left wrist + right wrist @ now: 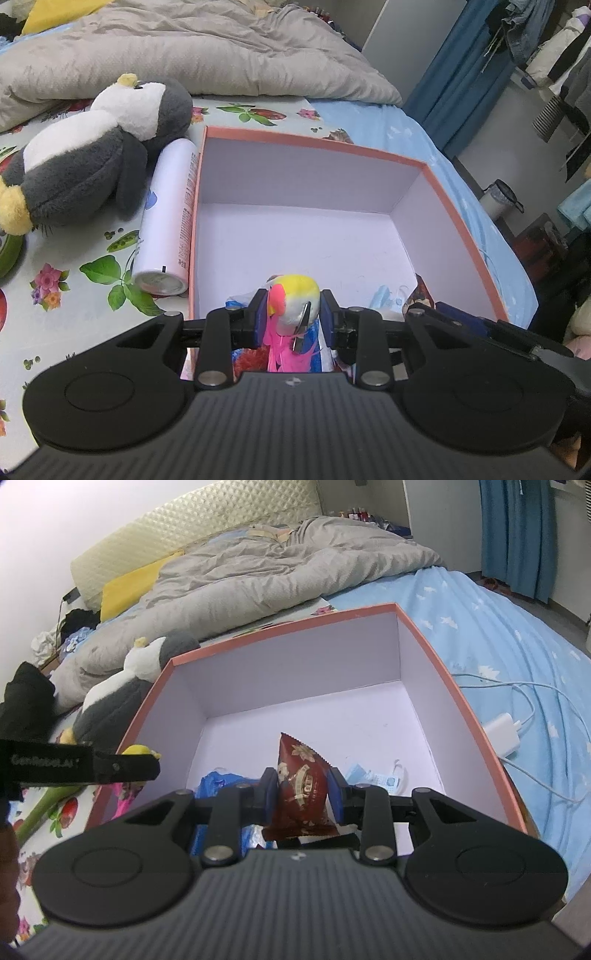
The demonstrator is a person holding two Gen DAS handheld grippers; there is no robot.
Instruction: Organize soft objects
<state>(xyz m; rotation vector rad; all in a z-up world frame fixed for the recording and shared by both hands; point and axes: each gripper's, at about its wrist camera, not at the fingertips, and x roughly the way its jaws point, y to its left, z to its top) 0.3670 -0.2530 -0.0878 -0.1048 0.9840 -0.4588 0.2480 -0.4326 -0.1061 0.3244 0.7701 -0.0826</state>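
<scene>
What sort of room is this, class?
Most likely a bedroom: a rumpled grey duvet on a bed, a padded headboard, and clothes hanging by a blue curtain.

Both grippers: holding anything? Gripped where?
Left gripper pinches a small parrot toy at its head. Right gripper clamps a dark red snack packet across its middle.

The left matte-black plastic two-finger gripper (293, 314) had a ribbed grey-black housing, two round raised discs flanking it, silver pivot pins on its linkage bars, and blue finger pads (261, 314). The right matte-black plastic gripper (302, 794) looked identical, with a small white logo behind the linkage.
</scene>
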